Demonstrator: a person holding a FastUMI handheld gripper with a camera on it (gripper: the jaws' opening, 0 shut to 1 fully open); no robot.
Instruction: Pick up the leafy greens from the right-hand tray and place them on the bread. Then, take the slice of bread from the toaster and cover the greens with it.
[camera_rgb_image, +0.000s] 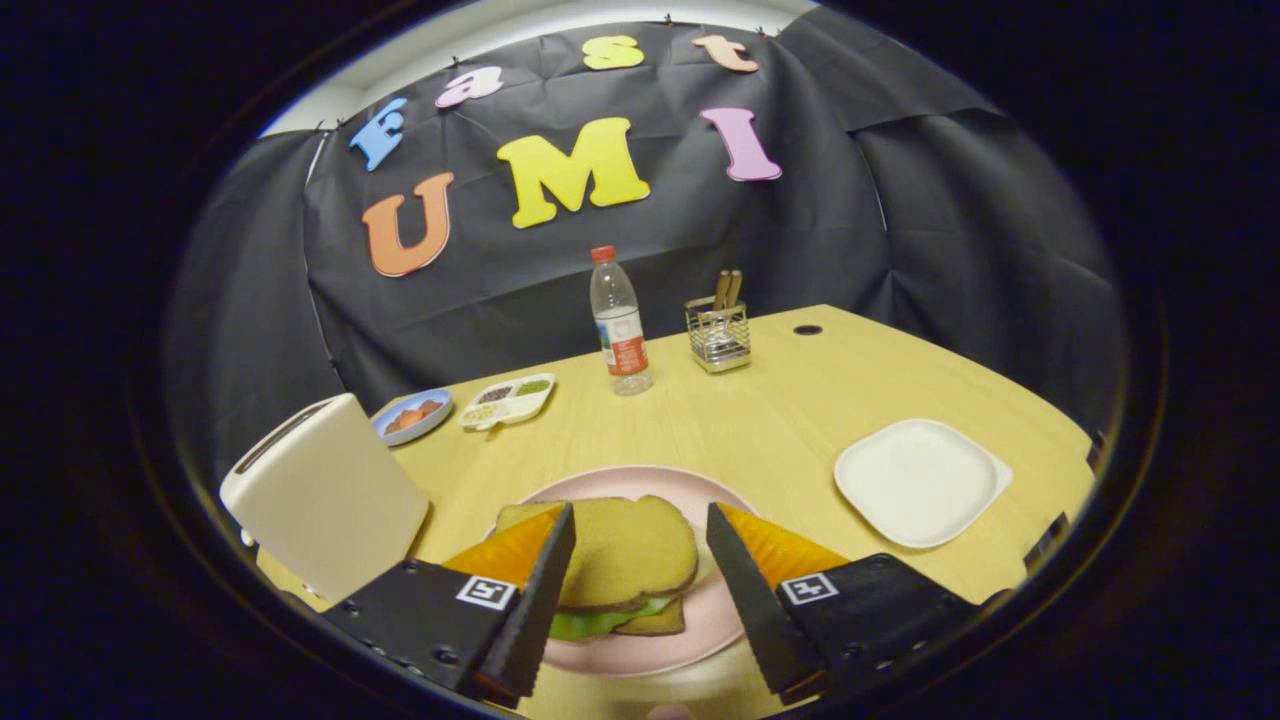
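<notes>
On the pink plate (640, 478) lies a stacked sandwich: a top slice of bread (625, 550) over leafy greens (600, 622), with a lower slice (655, 622) peeking out under them. My gripper (640, 530) is open, its fingers (545, 585) standing either side of the top slice without pressing on it. The white toaster (325, 495) stands left of the plate, its slot showing no bread. The white square tray (920, 482) to the right of the plate is bare.
Farther back on the wooden table (760, 420) stand a water bottle (620, 325), a wire holder with utensils (718, 330), a small blue dish of orange pieces (412, 415) and a white divided dish (508, 400). The table's right edge curves just past the tray.
</notes>
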